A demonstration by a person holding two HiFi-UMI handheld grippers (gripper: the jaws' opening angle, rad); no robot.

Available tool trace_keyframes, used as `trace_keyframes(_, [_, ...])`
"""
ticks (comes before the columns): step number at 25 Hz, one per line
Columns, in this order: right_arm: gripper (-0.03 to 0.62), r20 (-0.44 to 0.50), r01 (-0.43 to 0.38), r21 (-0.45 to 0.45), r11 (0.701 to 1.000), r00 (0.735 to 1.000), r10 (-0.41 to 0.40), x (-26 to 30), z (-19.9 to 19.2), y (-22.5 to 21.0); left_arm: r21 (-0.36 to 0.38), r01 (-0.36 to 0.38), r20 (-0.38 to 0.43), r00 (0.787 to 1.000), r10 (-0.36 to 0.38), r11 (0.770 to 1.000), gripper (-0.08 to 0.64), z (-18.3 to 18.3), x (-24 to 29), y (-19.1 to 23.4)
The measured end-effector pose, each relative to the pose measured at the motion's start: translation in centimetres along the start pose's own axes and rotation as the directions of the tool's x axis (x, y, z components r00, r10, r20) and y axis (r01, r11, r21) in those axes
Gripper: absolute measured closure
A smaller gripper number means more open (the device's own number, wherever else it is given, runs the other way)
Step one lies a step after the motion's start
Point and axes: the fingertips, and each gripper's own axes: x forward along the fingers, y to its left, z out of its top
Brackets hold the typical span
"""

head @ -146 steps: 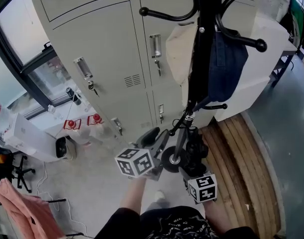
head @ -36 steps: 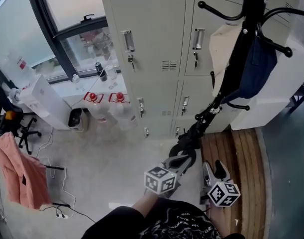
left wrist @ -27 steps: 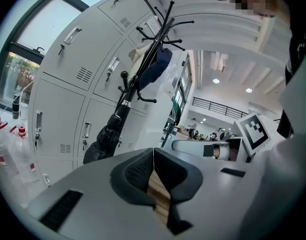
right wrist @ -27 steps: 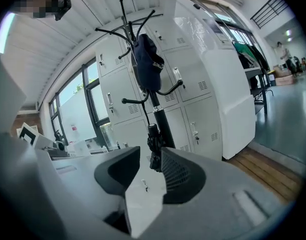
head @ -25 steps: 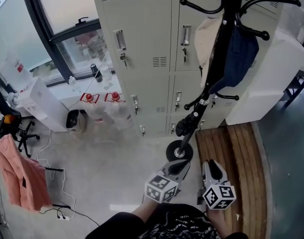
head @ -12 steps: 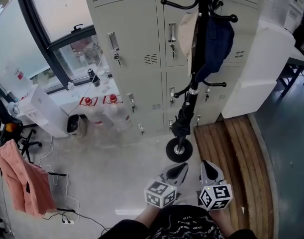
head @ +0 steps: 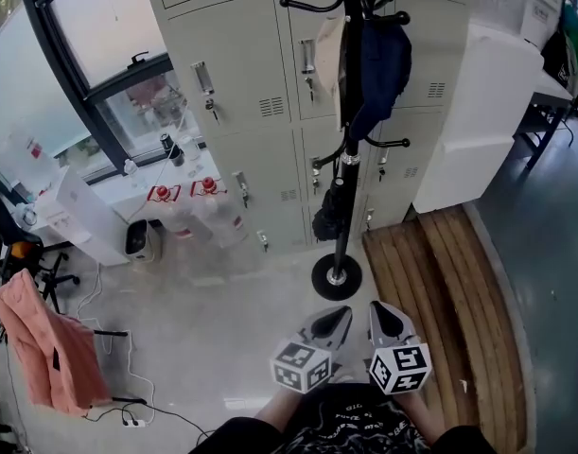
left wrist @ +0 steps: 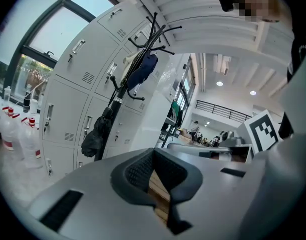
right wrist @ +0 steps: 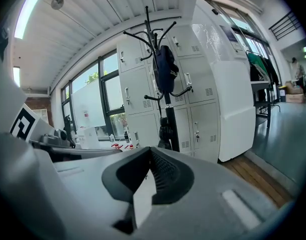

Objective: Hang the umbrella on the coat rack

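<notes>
The black coat rack (head: 344, 149) stands on its round base (head: 337, 277) in front of grey lockers. A folded black umbrella (head: 328, 214) hangs from a low hook on the pole, free of both grippers. A navy bag (head: 380, 64) and a cream bag (head: 328, 53) hang higher up. My left gripper (head: 336, 318) and right gripper (head: 382, 314) sit side by side near the floor, short of the base, both shut and empty. The left gripper view shows the umbrella (left wrist: 95, 136) on the rack (left wrist: 125, 79) beyond the closed left gripper (left wrist: 154, 152). The right gripper (right wrist: 150, 152) faces the rack (right wrist: 165, 96).
Grey lockers (head: 241, 112) back the rack. A raised wooden platform (head: 440, 282) and a white cabinet (head: 478, 121) lie to the right. Water bottles (head: 189, 206), a small appliance (head: 137, 239), a pink cloth (head: 43, 348) and floor cables (head: 128, 407) are at the left.
The umbrella, held by the grippers earlier, now hangs alone on the rack. Both grippers have drawn back from the rack toward the person, and the right jaws have closed.
</notes>
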Motion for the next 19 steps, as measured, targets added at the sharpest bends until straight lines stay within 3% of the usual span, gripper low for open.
trace_keyframes(12, [0.589, -0.008, 0.010, -0.036, 0.999, 1.000, -0.010, -1.6, -0.8, -0.3, 0.060, -0.022, -0.022, 0.999, 0.023, 0.998, 0.549, -1.5, 0.2, -1.4])
trace_keyframes(19, [0.588, -0.029, 0.003, -0.030, 1.000, 1.000, -0.004, -1.7, -1.2, -0.6, 0.055, -0.017, -0.030, 0.999, 0.019, 0.998, 0.549, -1.7, 0.5, -1.8])
